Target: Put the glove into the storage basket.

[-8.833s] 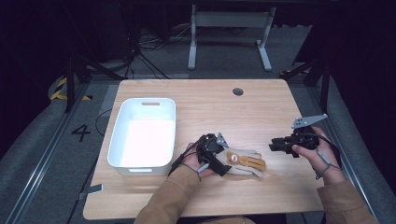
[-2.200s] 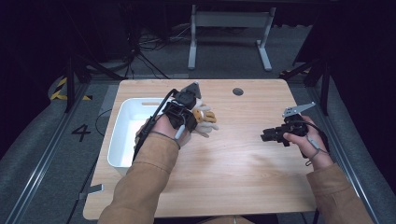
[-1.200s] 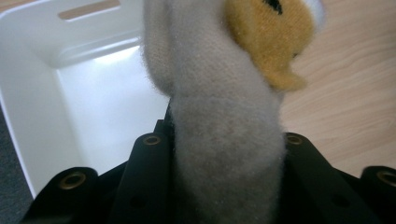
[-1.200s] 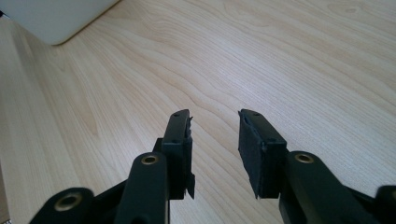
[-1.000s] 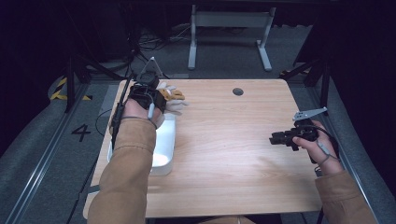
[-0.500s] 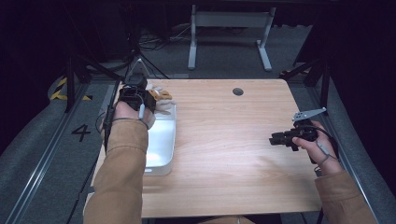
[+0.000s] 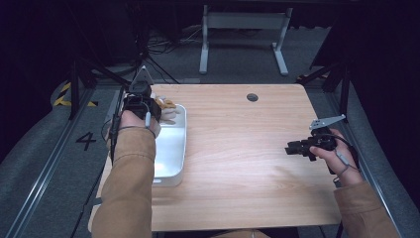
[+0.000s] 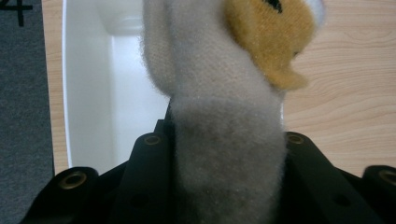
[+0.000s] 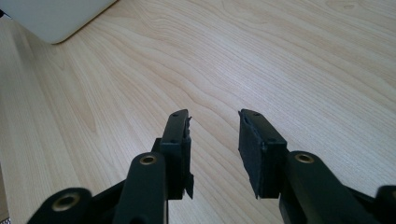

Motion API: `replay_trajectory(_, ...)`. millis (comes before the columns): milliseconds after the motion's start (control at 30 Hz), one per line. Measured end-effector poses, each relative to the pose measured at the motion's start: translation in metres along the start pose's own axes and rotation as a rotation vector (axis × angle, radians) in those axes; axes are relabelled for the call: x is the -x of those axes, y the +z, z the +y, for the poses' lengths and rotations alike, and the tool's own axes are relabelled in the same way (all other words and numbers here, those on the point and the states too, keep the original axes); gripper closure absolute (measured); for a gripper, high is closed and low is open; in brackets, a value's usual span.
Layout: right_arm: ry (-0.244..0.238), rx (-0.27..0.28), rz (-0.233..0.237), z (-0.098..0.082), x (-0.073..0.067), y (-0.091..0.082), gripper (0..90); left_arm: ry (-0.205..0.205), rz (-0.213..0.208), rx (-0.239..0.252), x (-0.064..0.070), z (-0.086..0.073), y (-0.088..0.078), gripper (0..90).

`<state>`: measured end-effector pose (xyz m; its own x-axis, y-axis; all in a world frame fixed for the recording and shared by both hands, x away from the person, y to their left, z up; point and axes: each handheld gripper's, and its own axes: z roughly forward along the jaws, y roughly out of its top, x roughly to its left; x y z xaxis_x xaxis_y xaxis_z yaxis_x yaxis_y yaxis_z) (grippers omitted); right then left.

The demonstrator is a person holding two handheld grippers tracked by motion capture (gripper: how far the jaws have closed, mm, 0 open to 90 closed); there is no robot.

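Our left gripper (image 7: 148, 106) clamps a fuzzy sock (image 8: 224, 116) over the white bin's (image 7: 171, 148) twelve-o'clock rim. At three o'clock, our right gripper (image 7: 297, 148) hangs open over bare table (image 7: 237, 148).

A black numeral "4" (image 7: 85, 141) is painted on the grey floor left of the table, its lower part also visible at the left gripper view's top-left corner (image 8: 16, 10); nothing else legible.

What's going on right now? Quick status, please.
Left gripper shut on fuzzy sock, over white bin's far end. Right gripper open, nothing held, over bare table. Nothing in the way.
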<state>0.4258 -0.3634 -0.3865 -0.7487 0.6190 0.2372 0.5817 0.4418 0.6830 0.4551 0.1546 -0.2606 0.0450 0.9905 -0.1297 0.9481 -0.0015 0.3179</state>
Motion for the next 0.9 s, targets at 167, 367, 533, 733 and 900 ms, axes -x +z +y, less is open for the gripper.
replay_trajectory(167, 0.008, 0.003, -0.001, -0.001, 0.002, -0.001, 64.6, -0.022, -0.007, -0.007, -0.005, -0.002, 0.012, 68.6)
replay_trajectory(367, 0.008, -0.004, -0.003, -0.001, 0.002, 0.001, 64.6, -0.031, -0.016, -0.013, -0.011, -0.007, 0.027, 68.3)
replay_trajectory(533, 0.01, -0.007, -0.002, -0.001, 0.002, 0.002, 64.5, -0.035, -0.001, -0.024, -0.013, -0.01, 0.037, 68.2)
replay_trajectory(733, 0.008, -0.012, -0.001, -0.002, 0.003, 0.004, 64.5, -0.056, 0.005, -0.021, -0.018, -0.012, 0.048, 68.1)
replay_trajectory(900, 0.01, -0.014, -0.001, -0.002, 0.003, 0.003, 64.5, -0.071, -0.004, -0.028, -0.021, -0.016, 0.062, 68.0)
